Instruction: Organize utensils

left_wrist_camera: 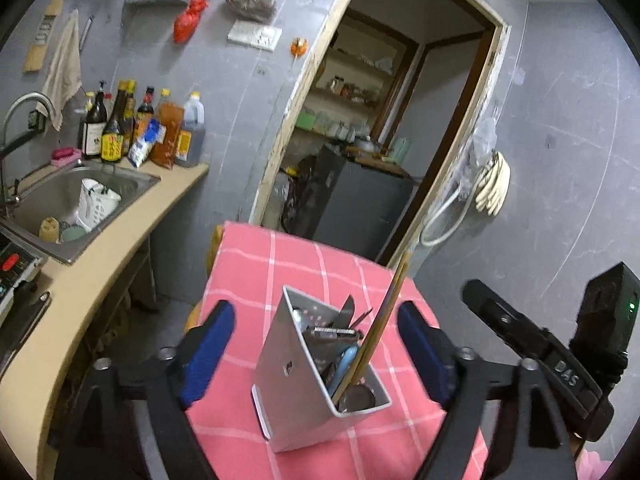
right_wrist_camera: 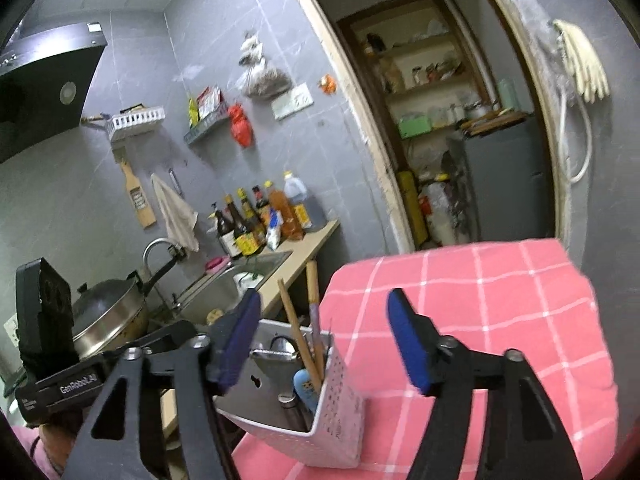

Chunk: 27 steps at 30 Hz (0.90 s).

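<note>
While both the left gripper (left_wrist_camera: 316, 344) and the right gripper (right_wrist_camera: 324, 338) are seen wide open and empty, the filled utensil holder (left_wrist_camera: 296, 384), lower centre on the pink cloth (left_wrist_camera: 256, 280), is judged released, so withdrawal is called for next.

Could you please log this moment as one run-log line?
left tool: open | right tool: open | perforated metal utensil holder: upright on pink checked cloth, holding chopsticks, released
</note>
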Tool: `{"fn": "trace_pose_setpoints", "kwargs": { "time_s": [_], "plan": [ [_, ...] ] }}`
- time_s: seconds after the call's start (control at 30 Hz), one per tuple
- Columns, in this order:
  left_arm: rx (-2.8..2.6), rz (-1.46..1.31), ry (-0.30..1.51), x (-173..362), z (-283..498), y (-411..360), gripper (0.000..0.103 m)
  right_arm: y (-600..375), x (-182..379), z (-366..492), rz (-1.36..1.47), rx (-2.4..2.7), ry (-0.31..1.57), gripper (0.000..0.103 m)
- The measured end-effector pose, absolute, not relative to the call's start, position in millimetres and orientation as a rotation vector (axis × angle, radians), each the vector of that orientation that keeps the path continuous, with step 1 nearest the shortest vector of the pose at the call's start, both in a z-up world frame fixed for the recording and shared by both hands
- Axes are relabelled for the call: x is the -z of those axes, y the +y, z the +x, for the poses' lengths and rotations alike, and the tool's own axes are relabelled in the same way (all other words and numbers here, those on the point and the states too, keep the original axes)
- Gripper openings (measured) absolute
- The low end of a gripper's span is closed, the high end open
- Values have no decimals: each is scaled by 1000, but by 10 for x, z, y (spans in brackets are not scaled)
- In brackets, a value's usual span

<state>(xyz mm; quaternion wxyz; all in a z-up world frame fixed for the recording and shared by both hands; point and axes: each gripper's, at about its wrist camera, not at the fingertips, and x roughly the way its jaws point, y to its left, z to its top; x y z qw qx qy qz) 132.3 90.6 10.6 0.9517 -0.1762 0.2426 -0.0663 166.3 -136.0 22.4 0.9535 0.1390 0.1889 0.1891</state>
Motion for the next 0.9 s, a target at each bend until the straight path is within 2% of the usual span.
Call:
{"fn": "trace_pose_setpoints", "kwargs": {
  "time_s": [0.17, 0.23, 0.9],
  "plan": [
    [119, -348, 449, -177, 1190, 840, 99, -1509, -343, 1477, 259, -320, 353, 100],
    [117, -340, 443, -192, 1139, 795, 102, -1586, -373, 1393, 248, -291, 346, 101],
    [62, -257, 441, -155, 447, 361, 102, -2066, -463, 512, 111, -134, 371, 101]
  ]
}}
